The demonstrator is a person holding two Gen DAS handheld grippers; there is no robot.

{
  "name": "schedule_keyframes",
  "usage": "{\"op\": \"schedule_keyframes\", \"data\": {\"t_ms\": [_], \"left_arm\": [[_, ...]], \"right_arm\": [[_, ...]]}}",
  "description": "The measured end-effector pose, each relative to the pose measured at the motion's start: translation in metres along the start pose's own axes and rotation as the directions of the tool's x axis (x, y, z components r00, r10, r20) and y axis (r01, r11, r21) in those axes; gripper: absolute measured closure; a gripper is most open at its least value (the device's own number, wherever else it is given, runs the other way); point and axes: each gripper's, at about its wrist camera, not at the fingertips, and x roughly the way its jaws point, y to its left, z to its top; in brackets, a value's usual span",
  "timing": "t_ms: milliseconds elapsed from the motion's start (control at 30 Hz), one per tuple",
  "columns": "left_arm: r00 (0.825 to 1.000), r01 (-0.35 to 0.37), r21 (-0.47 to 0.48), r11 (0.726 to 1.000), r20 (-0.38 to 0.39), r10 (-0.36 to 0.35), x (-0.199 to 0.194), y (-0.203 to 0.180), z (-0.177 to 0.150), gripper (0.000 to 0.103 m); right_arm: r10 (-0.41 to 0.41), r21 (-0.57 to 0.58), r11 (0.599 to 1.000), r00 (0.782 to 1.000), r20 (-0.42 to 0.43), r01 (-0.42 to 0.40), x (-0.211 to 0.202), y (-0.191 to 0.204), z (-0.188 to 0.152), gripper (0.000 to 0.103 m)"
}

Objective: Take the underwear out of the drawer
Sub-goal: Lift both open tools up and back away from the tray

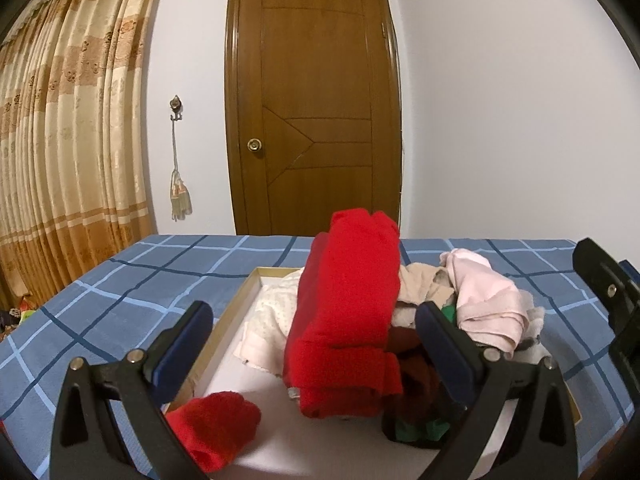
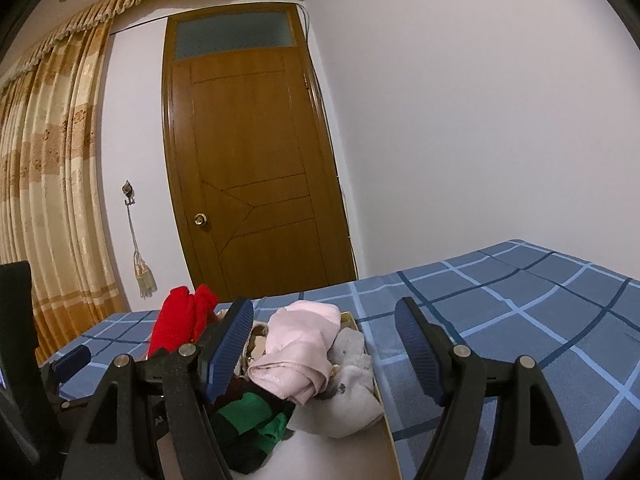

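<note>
1. Red fabric fills the left wrist view: a folded red garment point(image 1: 344, 316) stands tall in the shallow drawer point(image 1: 240, 300), which sits on the blue checked bed point(image 1: 120, 280). The left claw point(image 1: 316, 344) is spread wide, its blue pads either side of that red piece and not pressing it. A smaller red roll point(image 1: 216, 424) lies by the near pad. At the far right edge, part of the right claw point(image 1: 608, 304) shows.

2. Over to the right wrist view: the right claw point(image 2: 324, 344) is open too, gripping nothing. Between its fingers sits a pale pink garment point(image 2: 300, 348), bunched over a white piece point(image 2: 352, 392), with a green and black one point(image 2: 248, 420) nearer. All of it looks soft, light and floppy, so pinch a thick fold at the top of the bunch; a thin edge would probably slip free.
</note>
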Motion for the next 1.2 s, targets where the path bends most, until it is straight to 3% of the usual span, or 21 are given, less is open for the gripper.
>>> {"op": "schedule_keyframes", "data": {"t_ms": [767, 867, 933, 1200], "left_arm": [[1.0, 0.007, 0.01, 1.0, 0.001, -0.007, -0.019, 0.005, -0.008, 0.0], [1.0, 0.006, 0.011, 1.0, 0.002, -0.006, -0.02, 0.005, -0.008, 0.0], [1.0, 0.005, 0.012, 1.0, 0.005, -0.005, -0.02, 0.005, -0.009, 0.0], [1.0, 0.005, 0.007, 1.0, 0.014, -0.005, -0.029, 0.008, -0.012, 0.001]], "right_arm": [[-0.015, 0.03, 0.999, 0.996, 0.084, 0.013, -0.028, -0.002, -0.002, 0.027], [-0.004, 0.047, 0.999, 0.998, 0.057, 0.001, -0.03, -0.002, -0.004, 0.028], [0.008, 0.032, 0.999, 1.0, 0.011, -0.008, -0.029, 0.001, -0.007, 0.027], [0.002, -0.057, 0.998, 0.997, 0.079, 0.002, -0.05, 0.018, -0.012, 0.027]]}}
